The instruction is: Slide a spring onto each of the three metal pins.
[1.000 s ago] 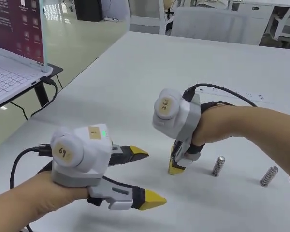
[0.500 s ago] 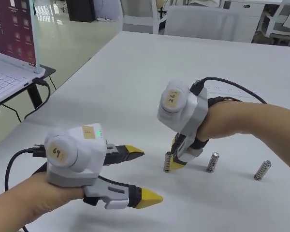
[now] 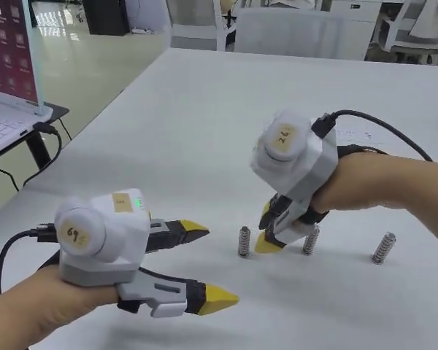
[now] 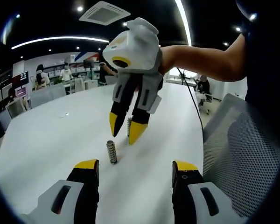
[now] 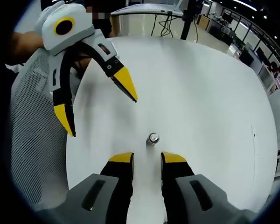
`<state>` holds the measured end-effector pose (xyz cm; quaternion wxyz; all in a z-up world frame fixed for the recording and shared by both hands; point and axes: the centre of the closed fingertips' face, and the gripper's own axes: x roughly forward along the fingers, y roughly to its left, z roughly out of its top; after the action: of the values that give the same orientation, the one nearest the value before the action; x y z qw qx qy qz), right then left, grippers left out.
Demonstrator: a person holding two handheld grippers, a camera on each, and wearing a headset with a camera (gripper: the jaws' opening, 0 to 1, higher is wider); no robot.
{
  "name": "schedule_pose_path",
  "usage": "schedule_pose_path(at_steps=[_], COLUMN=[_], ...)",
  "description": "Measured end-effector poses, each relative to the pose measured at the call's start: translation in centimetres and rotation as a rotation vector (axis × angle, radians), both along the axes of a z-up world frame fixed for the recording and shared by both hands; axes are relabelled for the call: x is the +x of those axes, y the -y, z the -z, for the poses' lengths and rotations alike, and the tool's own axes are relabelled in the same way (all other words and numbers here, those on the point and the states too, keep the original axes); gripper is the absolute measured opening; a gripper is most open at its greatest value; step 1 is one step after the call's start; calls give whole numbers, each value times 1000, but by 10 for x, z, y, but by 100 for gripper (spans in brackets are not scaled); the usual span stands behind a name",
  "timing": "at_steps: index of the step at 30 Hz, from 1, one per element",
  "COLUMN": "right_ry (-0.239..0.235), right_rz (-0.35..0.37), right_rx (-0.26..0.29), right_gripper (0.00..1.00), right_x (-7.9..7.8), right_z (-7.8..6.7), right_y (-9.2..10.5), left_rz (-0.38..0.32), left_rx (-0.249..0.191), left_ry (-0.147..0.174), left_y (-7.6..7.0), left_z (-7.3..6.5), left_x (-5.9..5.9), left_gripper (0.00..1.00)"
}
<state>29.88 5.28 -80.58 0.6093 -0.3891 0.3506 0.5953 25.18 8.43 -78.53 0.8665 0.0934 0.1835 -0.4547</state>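
Head view: on a white table (image 3: 204, 109), the left gripper (image 3: 208, 262) lies low and level at the near edge, its yellow-tipped jaws spread wide and empty. The right gripper (image 3: 268, 227) points down at the tabletop, its jaws a narrow gap apart and gripping nothing. Three springs stand upright in a row. The left spring (image 3: 244, 241) is just beside the right gripper's tips, the middle spring (image 3: 311, 239) is just behind that gripper, and the right spring (image 3: 383, 248) is well apart. A laptop (image 3: 4, 51) sits off to the left.

Left gripper view: the left gripper (image 4: 135, 165) is wide open over bare table (image 4: 51, 135). Ahead of it stands the left spring (image 4: 112, 151), free of any jaw. The right gripper (image 4: 125, 129) hangs above and beyond it, tips slightly parted, with the middle spring (image 4: 129, 125) seen through the gap. A mesh chair (image 4: 242, 154) is at the right.

Right gripper view: the right gripper (image 5: 148, 157) looks down, jaws narrowly parted and empty. One spring (image 5: 153, 138), seen end-on, stands just beyond the tips without touching them; which of the three it is cannot be told. The left gripper (image 5: 95, 100) comes in at upper left, spread wide.
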Motion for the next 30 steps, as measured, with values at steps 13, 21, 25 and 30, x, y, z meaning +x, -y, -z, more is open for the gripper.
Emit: schedule_pose_path(at_steps=[13,21,25,30], right_ry=[-15,-15,-19,-25], right_rz=[72,132,159,193], right_rx=[118,166,193,244], right_gripper=[21,21,21,22], right_x=[-20,-25,-28,-31], right_z=[-15,-16,-17,-22], right_y=[19,32,38,44], left_rz=[4,11,12,16], left_rx=[-8,-8,-9,-11], left_ry=[-6,-7,-6,-5], left_y=[1,3,4,5], left_z=[1,0,0,-1], left_x=[0,-2,-3,-4], left_gripper=[59,59,59,60])
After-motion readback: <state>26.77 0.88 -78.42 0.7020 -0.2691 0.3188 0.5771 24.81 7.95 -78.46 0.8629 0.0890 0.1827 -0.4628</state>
